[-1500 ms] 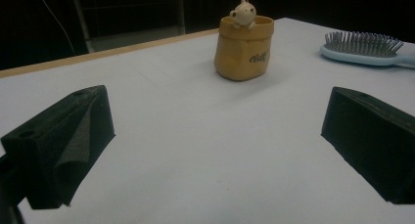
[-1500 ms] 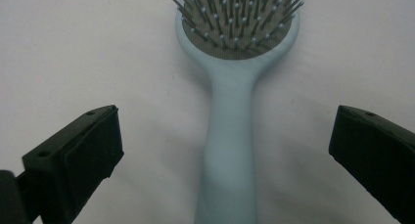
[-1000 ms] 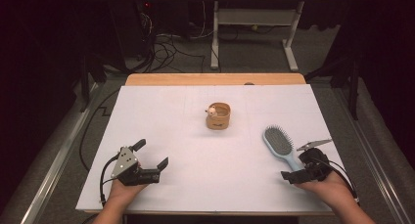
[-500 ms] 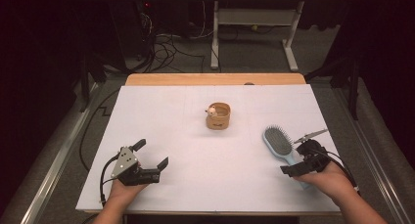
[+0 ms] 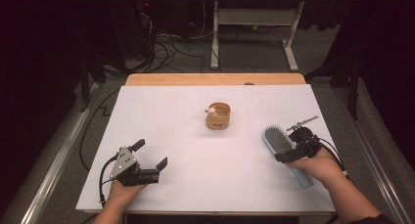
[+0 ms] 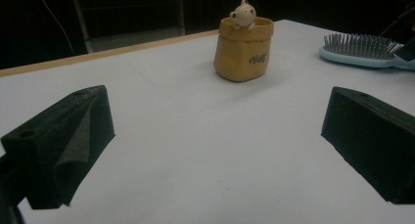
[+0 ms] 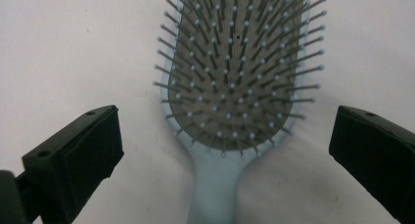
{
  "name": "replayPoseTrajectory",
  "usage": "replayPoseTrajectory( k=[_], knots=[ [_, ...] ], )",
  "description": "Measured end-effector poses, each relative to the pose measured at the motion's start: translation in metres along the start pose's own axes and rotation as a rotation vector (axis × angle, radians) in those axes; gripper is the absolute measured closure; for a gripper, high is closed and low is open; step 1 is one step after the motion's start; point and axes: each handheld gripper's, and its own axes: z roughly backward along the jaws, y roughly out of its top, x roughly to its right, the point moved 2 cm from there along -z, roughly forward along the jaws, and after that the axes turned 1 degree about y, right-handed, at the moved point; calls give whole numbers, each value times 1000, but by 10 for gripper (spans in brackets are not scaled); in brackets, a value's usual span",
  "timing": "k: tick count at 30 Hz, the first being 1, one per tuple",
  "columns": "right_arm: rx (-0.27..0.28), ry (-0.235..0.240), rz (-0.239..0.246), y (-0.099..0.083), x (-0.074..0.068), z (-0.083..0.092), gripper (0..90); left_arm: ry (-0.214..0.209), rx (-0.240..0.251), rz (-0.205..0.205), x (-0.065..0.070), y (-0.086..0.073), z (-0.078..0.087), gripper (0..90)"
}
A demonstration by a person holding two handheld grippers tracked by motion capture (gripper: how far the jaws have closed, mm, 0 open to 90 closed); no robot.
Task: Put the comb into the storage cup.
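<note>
Dark floor strewn with cables surrounds a white tabletop, seen from the high view, where a person works two hand-held grippers. The right gripper hovers over a pale blue brush lying bristles up at the right side, apparently lining up for a grasp near where head meets handle. The left gripper rests low at the near left, well apart from everything, seemingly waiting its turn. A small tan pot with a cream figurine at its rim stands mid-table.

From the left gripper view, blocky black fingers stand wide apart with nothing between them; beyond sits the pot, soft-sided like a rolled paper bag, and the brush farther right.

From the right gripper view, the fingers are spread wide on either side of the brush, not touching it. Its oval cushion looks like dark woven mesh studded with ball-tipped pins, set in smooth plastic that narrows to the handle.
</note>
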Motion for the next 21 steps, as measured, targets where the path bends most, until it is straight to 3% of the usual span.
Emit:
replayPoseTrajectory(
  k=[21],
  knots=[
    [-2, -9, 6, 31, 5, -10, 1, -5, 1, 1, 0, 0, 0, 1]
  ],
)
